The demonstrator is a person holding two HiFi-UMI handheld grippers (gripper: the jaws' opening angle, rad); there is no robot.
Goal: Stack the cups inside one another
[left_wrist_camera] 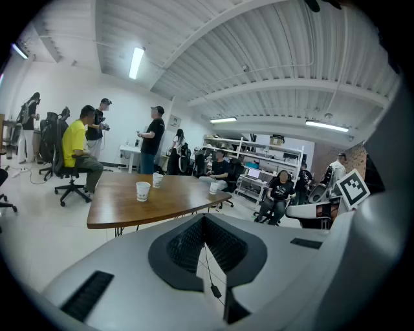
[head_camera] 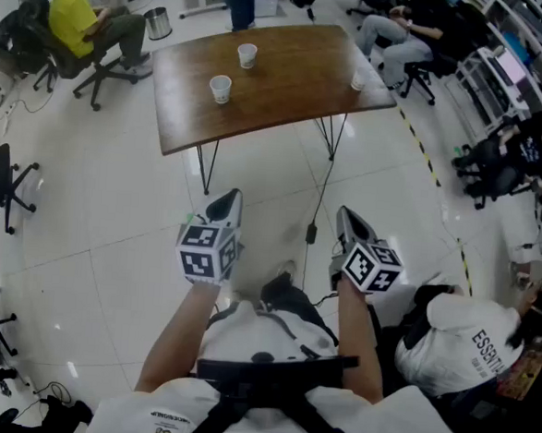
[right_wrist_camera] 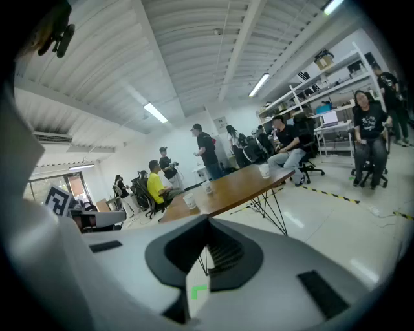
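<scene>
Hovering short of table [head_camera: 289,87], 3 cups [head_camera: 221,88]: left gripper [head_camera: 224,204], right gripper [head_camera: 350,222] fingers closed, empty; shirt [head_camera: 457,337] "ESSE…".

Bare floor [head_camera: 112,246] before the table [head_camera: 290,83]; cups [head_camera: 221,88] well apart

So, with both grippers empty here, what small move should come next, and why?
Probably step toward the table: its three cups stand apart, unstacked, and the left gripper and right gripper are both shut, empty, well short of it.
</scene>
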